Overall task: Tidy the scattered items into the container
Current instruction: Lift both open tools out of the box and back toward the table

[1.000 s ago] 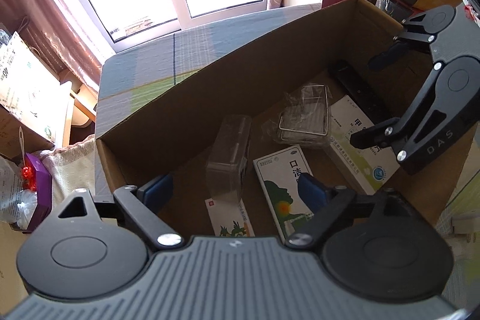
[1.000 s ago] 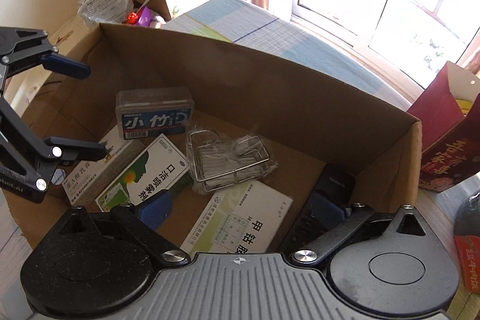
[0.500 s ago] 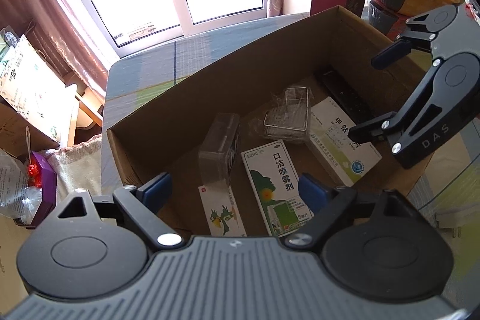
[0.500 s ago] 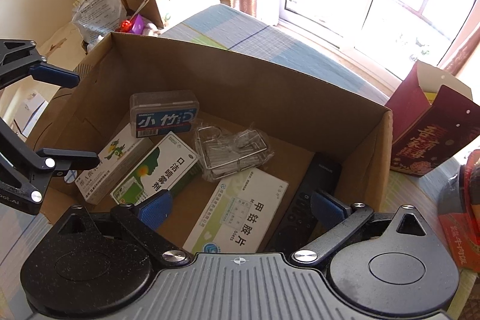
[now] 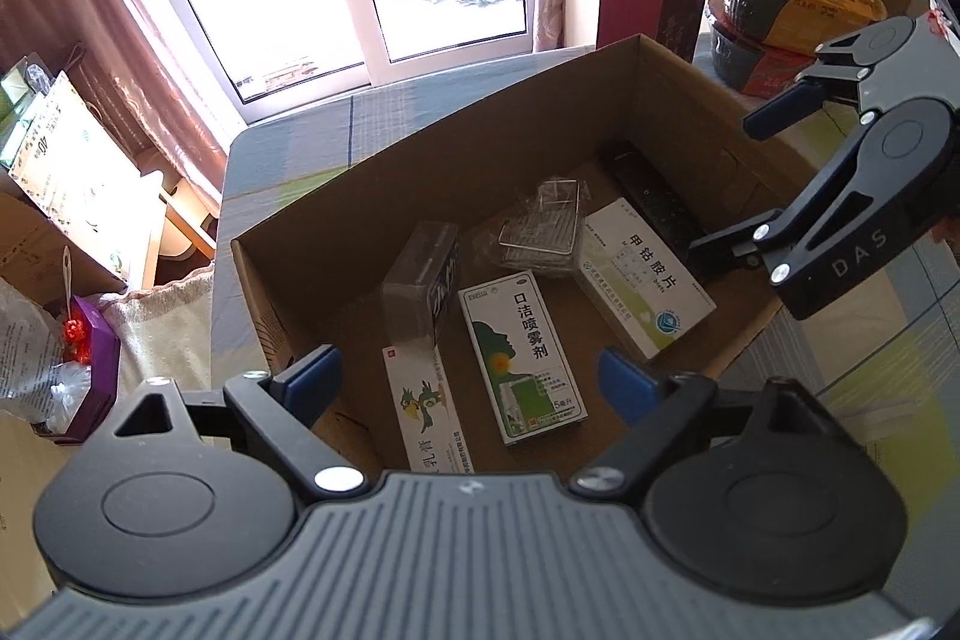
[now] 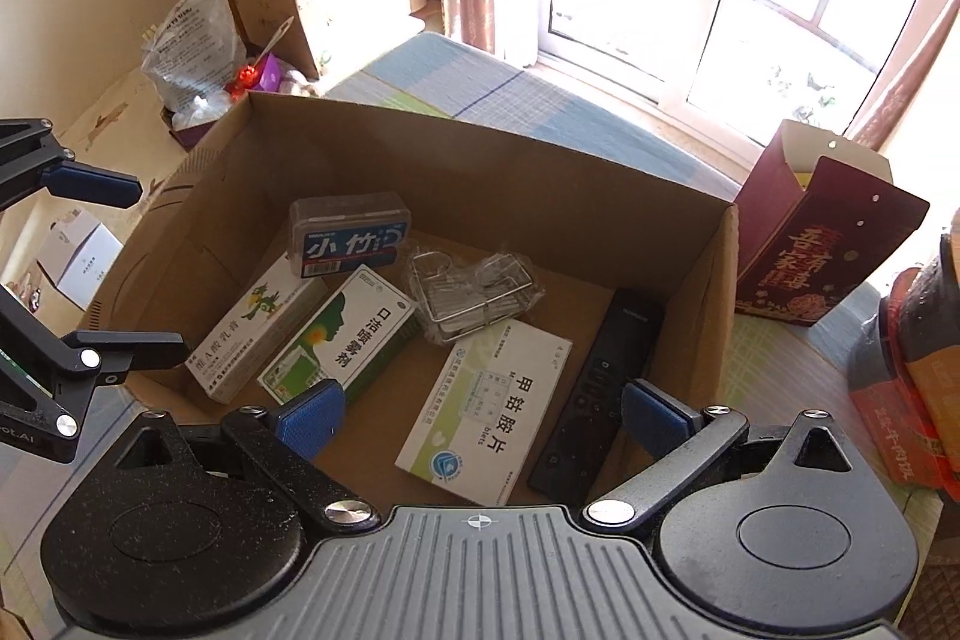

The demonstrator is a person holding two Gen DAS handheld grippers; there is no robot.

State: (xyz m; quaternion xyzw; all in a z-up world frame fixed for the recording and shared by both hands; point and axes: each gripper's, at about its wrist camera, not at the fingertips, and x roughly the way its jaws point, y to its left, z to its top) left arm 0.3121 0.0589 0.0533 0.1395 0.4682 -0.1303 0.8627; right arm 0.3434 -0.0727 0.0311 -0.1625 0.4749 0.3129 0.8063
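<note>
grippers hang above the open cardboard box (image 5: 456,172), both tilted down toward its floor. left hand-held gripper (image 5: 468,379) sits over the near-left part of the box with its blue-padded fingers (image 5: 315,379) spread wide and nothing between them. right hand-held gripper (image 6: 483,415) is likewise wide apart and empty, over the near-right part; in the left wrist view it shows at the right edge, reaching in over the box's right wall.

the box stands on a worktop covered with a checked blue and green cloth (image 6: 510,100). six things lie on its floor. there are four medicine cartons or cases: a white and green spray box (image 5: 522,358) lying flat, its long axis running from the near wall toward the far wall; a narrow white ointment box (image 5: 429,412) with a green bird, lying beside it and roughly parallel; a larger white tablet box (image 5: 648,277) lying flat at a slant; and a grey plastic case (image 6: 351,235) with a blue label, standing on its long edge with its end resting over the ointment box. one wire rack in clear wrap (image 6: 474,289) lies in the middle, touching the tablet box. one black remote (image 6: 597,394) lies along the right wall, lengthwise from near to far.

outside the box, one dark red paper bag (image 6: 822,232) stands by its far right corner, and two stacked bowls (image 5: 780,16) sit near it.
</note>
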